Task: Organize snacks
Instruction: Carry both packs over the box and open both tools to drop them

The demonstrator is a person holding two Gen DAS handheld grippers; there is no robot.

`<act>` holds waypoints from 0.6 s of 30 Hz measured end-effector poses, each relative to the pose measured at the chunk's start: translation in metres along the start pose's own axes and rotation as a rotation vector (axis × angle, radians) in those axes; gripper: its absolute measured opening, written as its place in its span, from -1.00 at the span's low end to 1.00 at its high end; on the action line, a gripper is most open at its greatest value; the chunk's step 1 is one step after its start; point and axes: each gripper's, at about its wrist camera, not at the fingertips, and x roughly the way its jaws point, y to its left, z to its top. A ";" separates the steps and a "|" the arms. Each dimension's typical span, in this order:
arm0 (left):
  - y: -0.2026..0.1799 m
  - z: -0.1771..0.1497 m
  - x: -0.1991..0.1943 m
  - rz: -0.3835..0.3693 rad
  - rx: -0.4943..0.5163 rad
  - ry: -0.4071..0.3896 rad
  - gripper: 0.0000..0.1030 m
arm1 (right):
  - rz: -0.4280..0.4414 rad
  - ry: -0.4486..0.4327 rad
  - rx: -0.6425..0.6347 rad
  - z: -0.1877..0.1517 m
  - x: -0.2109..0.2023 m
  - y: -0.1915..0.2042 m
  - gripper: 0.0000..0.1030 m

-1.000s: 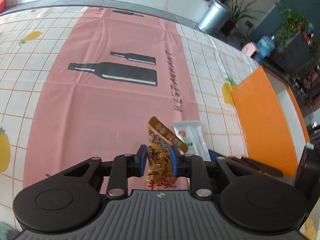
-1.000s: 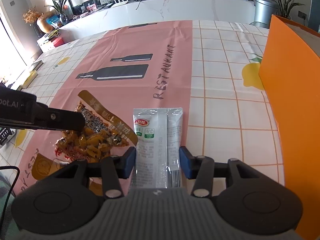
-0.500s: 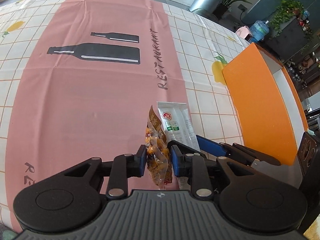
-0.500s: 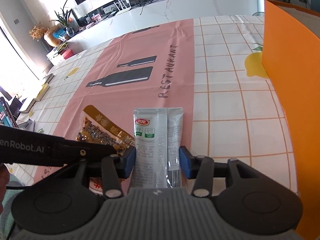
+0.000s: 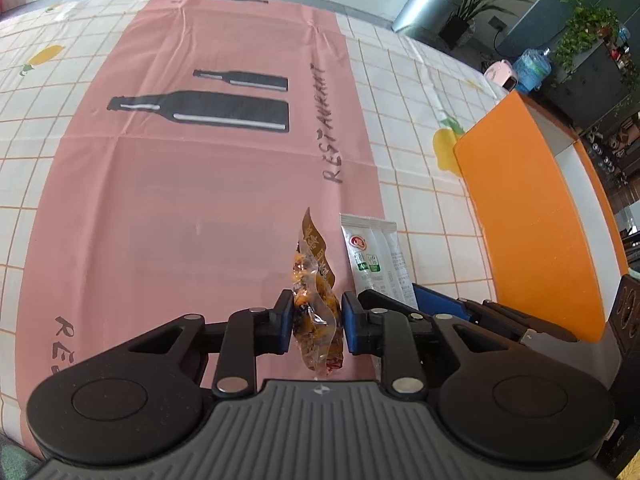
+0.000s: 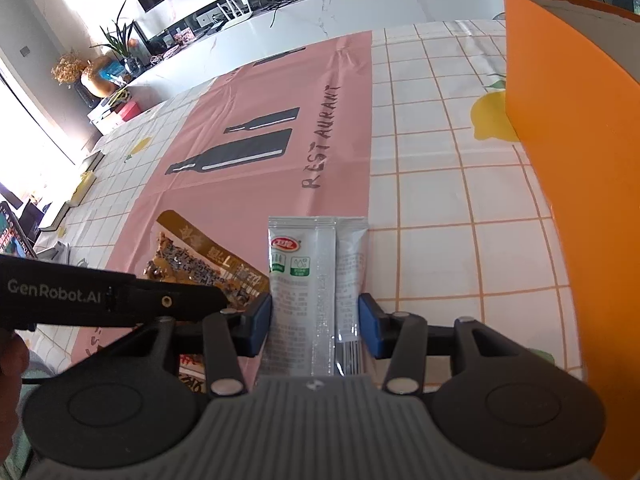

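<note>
Snack packets are in both of your grippers, lifted above the bench (image 5: 420, 140). Your left gripper (image 5: 314, 322) is nearly closed, pinching the clear packet of brown snacks (image 5: 316, 312) edge-on between its blue pads. Your right gripper (image 6: 316, 324) is partly closed on the white sachet pack (image 6: 308, 280), which stands upright between its fingers. The two packets hang just beside each other, with the orange box (image 6: 580, 160) on the right.

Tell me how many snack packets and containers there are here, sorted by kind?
Clear packet of brown snacks: 1
White packet with red and green labels: 1
Orange box: 1
Total: 3
</note>
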 end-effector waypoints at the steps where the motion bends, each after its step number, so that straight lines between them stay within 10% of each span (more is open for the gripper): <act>1: -0.001 0.000 -0.004 0.002 0.000 -0.016 -0.47 | 0.002 -0.006 0.001 0.001 -0.003 0.000 -0.14; 18: -0.088 0.057 -0.071 -0.170 0.055 -0.211 -0.47 | -0.107 -0.110 -0.049 0.076 -0.137 -0.022 -0.14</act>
